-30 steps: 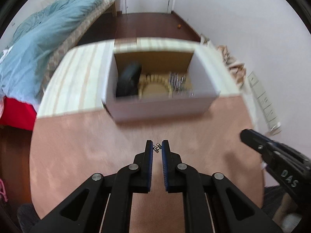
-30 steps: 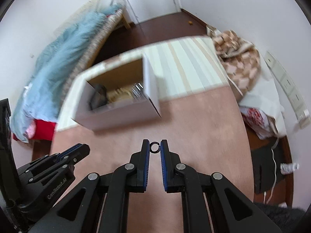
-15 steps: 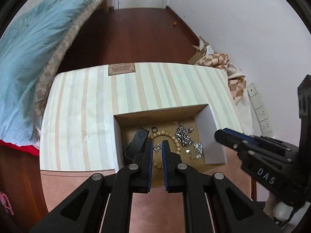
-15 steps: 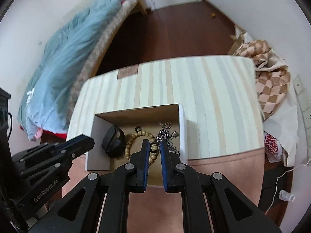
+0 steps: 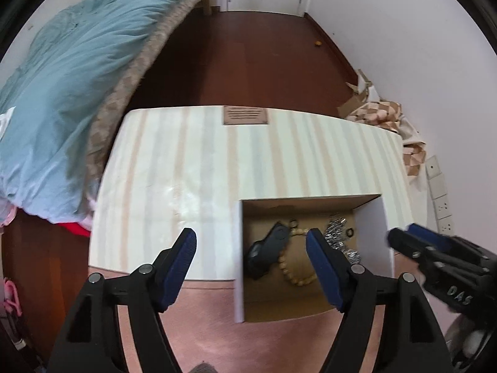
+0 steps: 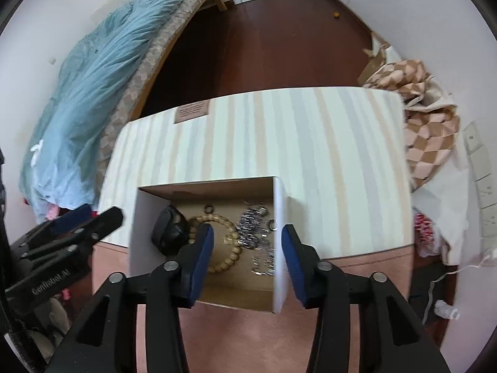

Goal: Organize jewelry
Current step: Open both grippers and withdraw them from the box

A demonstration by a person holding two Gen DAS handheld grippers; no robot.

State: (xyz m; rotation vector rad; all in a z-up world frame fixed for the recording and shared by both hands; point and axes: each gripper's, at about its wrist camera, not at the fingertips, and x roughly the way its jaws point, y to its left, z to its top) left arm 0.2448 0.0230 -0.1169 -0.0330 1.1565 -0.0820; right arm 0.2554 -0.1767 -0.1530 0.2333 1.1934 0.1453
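The white box (image 6: 206, 239) sits on my table where striped cloth (image 6: 304, 143) meets pink; inside lie a black band (image 6: 169, 230), bead bracelet (image 6: 230, 248) and silver chains (image 6: 257, 236). Above the box, my left gripper (image 5: 251, 261), marked "GenRobot.AI", and right gripper (image 6: 247, 248), marked "DAS", gape empty.

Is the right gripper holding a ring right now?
No, the right gripper is wide open with nothing between its fingers, above the box.
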